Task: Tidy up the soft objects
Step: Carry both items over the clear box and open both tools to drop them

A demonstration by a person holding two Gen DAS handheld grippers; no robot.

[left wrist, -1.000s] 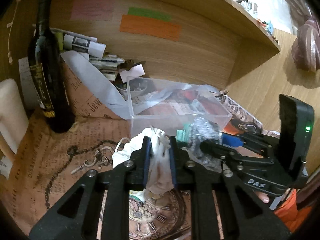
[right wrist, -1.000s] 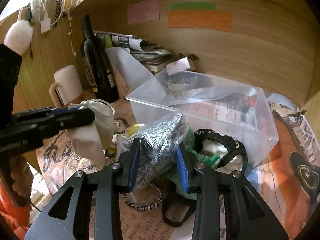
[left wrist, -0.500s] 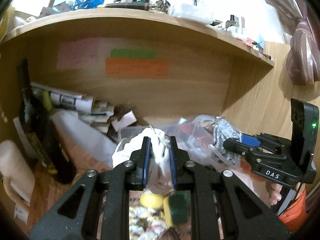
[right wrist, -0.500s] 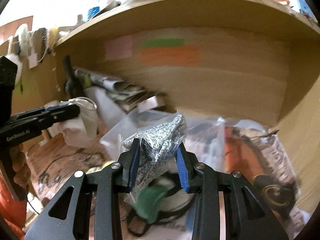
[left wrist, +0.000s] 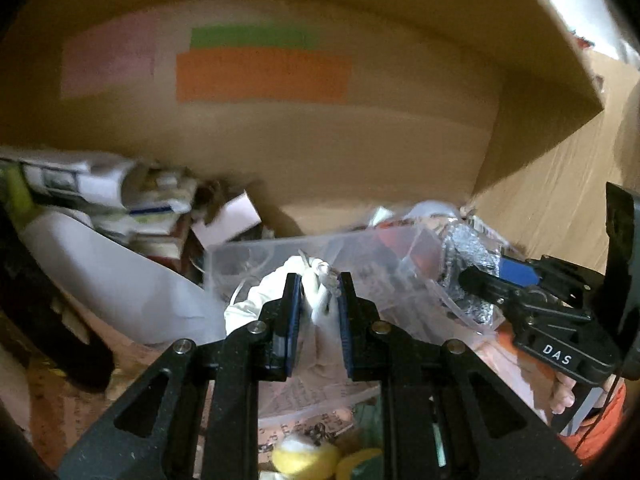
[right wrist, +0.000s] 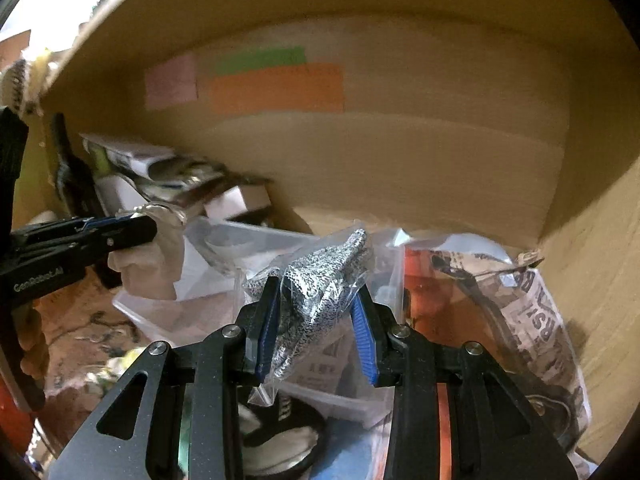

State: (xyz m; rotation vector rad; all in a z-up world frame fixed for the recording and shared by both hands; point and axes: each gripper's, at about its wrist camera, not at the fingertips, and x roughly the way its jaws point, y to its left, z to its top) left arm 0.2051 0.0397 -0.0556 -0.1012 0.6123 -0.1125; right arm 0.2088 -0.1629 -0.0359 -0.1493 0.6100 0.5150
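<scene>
A yellow pom-pom (left wrist: 298, 454) at 6 o'clock was shown only by the left wrist view. The white drawstring pouch (left wrist: 316, 300) was clamped in the left gripper (left wrist: 316, 312), the bagged grey knit fabric (right wrist: 320, 296) in the right gripper (right wrist: 316, 324).

Both tools are raised over the clear plastic storage box (left wrist: 280, 250), whose open top gives room straight below and ahead. Left tool (left wrist: 316, 300) is clamped on a white cloth pouch (left wrist: 276, 292); right tool (right wrist: 316, 312) is clamped on a grey knit item in a clear plastic bag (right wrist: 320, 280), and they sit near each other. Dark glass bottle (left wrist: 44, 304) and the stack of rolled papers (left wrist: 92, 184) block the left. Wooden back wall (left wrist: 340, 140) closes off behind the box, wooden side panel (right wrist: 600, 260) on the right.
</scene>
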